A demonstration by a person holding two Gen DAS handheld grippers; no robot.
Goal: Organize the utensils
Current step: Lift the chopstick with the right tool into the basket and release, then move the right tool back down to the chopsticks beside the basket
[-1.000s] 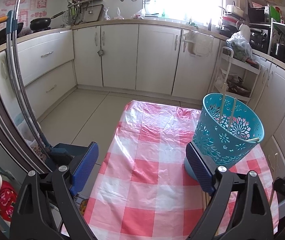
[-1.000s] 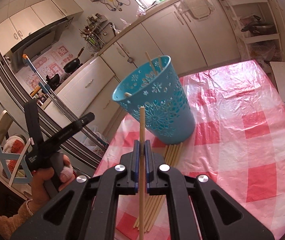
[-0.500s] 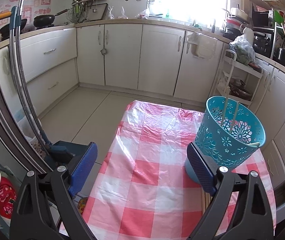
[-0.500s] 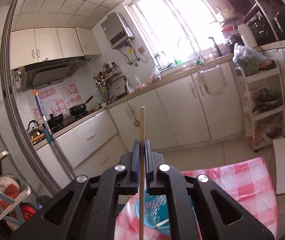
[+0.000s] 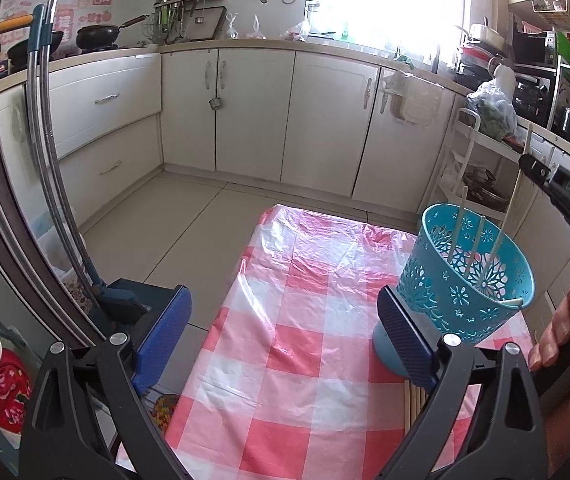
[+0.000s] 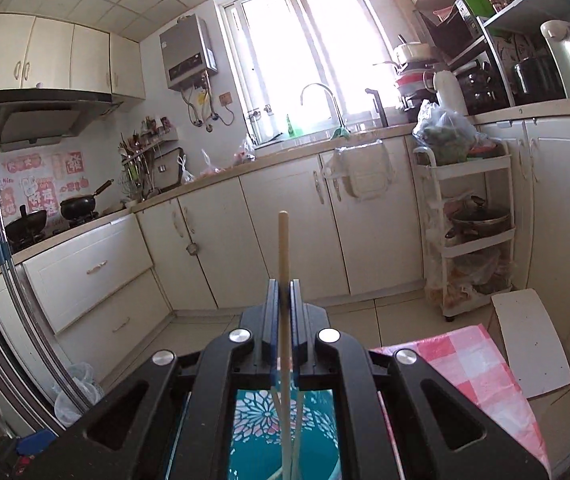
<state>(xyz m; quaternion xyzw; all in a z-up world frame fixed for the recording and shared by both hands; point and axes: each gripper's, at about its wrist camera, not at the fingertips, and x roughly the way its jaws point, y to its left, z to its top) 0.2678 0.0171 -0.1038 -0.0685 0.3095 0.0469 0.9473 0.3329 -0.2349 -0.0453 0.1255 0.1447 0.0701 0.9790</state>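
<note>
A blue perforated basket (image 5: 467,280) stands on the pink checked tablecloth (image 5: 293,360) at the right and holds a few chopsticks. My right gripper (image 6: 283,292) is shut on a wooden chopstick (image 6: 283,248), held upright, its lower end down inside the basket (image 6: 261,432) below. In the left wrist view the right gripper's body (image 5: 565,192) hangs over the basket with that chopstick (image 5: 511,208). My left gripper (image 5: 285,328) is open and empty, its right finger (image 5: 403,330) beside the basket. More chopsticks (image 5: 415,398) lie on the cloth under that finger.
White kitchen cabinets (image 5: 253,112) run along the far wall. A white shelf cart (image 6: 469,232) stands at the right. A mop handle (image 5: 51,160) and a blue dustpan (image 5: 125,300) stand left of the table. A white board (image 6: 529,340) lies beyond the table's corner.
My right gripper has risen from the table with the chopstick, swung over the basket and lowered the chopstick's end into it. My left gripper has stayed open and nearly still.
</note>
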